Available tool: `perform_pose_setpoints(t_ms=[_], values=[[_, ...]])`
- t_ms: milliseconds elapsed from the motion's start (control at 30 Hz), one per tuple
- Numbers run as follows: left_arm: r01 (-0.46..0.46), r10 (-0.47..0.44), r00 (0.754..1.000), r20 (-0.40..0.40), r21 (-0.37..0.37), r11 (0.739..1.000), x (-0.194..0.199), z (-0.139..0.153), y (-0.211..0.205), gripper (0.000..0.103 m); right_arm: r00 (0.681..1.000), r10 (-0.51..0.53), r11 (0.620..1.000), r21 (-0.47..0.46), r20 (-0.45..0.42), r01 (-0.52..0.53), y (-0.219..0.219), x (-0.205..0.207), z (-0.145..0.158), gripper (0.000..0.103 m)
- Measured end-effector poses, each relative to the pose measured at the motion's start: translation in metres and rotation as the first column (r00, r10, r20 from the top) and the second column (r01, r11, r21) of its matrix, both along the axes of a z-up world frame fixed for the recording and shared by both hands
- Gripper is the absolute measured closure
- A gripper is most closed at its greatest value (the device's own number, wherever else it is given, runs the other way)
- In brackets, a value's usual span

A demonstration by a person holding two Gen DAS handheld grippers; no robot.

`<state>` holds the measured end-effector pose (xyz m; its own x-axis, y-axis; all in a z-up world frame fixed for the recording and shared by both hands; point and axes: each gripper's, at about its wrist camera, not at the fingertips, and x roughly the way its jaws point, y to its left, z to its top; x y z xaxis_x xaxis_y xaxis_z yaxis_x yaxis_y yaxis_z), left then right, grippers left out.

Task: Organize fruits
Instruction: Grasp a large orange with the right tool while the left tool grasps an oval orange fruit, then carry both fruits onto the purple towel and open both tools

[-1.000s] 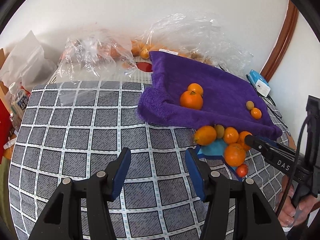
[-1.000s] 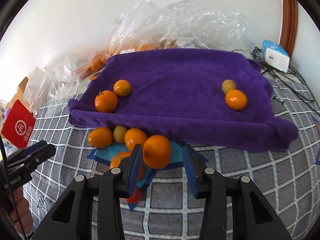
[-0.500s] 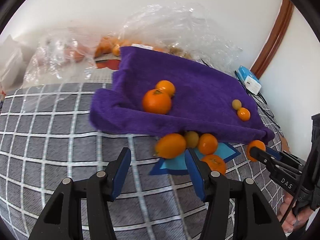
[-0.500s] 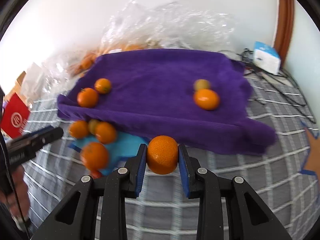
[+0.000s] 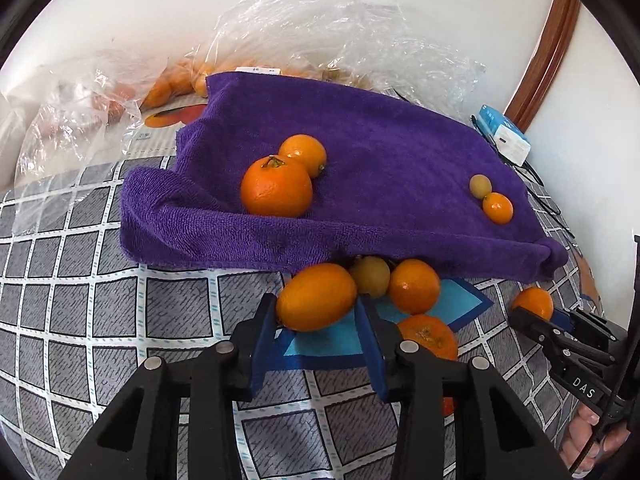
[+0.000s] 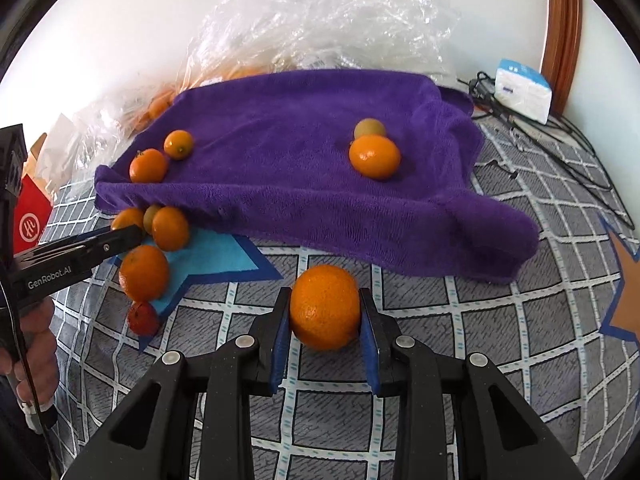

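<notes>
Since a second ago you have swung your left gripper [image 5: 316,316] from the bare checked cloth over to the fruit pile, and its jaws have just been closing: the blue pads now sit against both sides of the oval orange kumquat-shaped fruit [image 5: 316,297]. That fruit lies with its long axis running across the jaws, tilted a little so its right end sits higher, pointing toward the small yellow-green fruit [image 5: 370,276] it touches. Your right gripper [image 6: 325,326] has left the pile and holds the round dimpled orange mandarin [image 6: 325,306] pinched narrowly between its pads, above the grey checked bedcover [image 6: 460,320] just in front of the purple terry towel [image 6: 304,168]; its stem end faces down and toward you.

The rest of the pile stays on the blue star patch [image 5: 460,300] at the towel's front edge: a round orange fruit [image 5: 414,286] beside the yellow-green one, and a larger orange [image 5: 428,336] partly behind your left gripper's right finger. On the towel a stemmed orange [image 5: 276,186] touches a smaller one [image 5: 303,154] at the left; a small greenish fruit [image 5: 480,186] touches a small orange [image 5: 497,208] at the right. Crumpled clear plastic bags [image 5: 320,32] lie behind.
</notes>
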<state>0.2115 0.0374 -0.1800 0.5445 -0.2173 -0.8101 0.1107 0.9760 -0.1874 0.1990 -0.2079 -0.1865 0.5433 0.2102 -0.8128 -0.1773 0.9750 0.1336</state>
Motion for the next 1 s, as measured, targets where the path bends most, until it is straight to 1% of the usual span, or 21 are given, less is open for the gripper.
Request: perform_pose_setpoints(t_ms=[133,400,600,733,1000], values=[[0.009,-0.009,1.000,-0.002,-0.017,1.000,-0.003,0.001,0.001,0.066,1.000,-0.014,1.000,0.008,0.009,0.014,-0.003,-0.001,0.003,0.072],[-0.021,0.022,1.000,0.016,-0.040,0.999,-0.015,0.016,0.013,0.066,0.999,-0.036,0.999,0.015,0.031,0.036,-0.007,-0.010,0.017,0.072],[-0.053,0.055,0.998,0.042,-0.038,0.998,-0.032,0.037,0.025,0.066,0.996,-0.064,0.998,0.022,0.057,0.063,-0.010,-0.016,0.034,0.072],[-0.082,0.085,0.995,0.053,-0.057,0.995,-0.042,0.050,0.032,0.066,0.994,-0.080,0.996,0.035,0.070,0.077,-0.013,-0.019,0.046,0.072],[-0.100,0.108,0.989,0.104,-0.078,0.992,-0.054,0.078,0.033,0.066,0.989,-0.078,0.997,0.030,0.124,0.074,-0.014,-0.023,0.075,0.072]])
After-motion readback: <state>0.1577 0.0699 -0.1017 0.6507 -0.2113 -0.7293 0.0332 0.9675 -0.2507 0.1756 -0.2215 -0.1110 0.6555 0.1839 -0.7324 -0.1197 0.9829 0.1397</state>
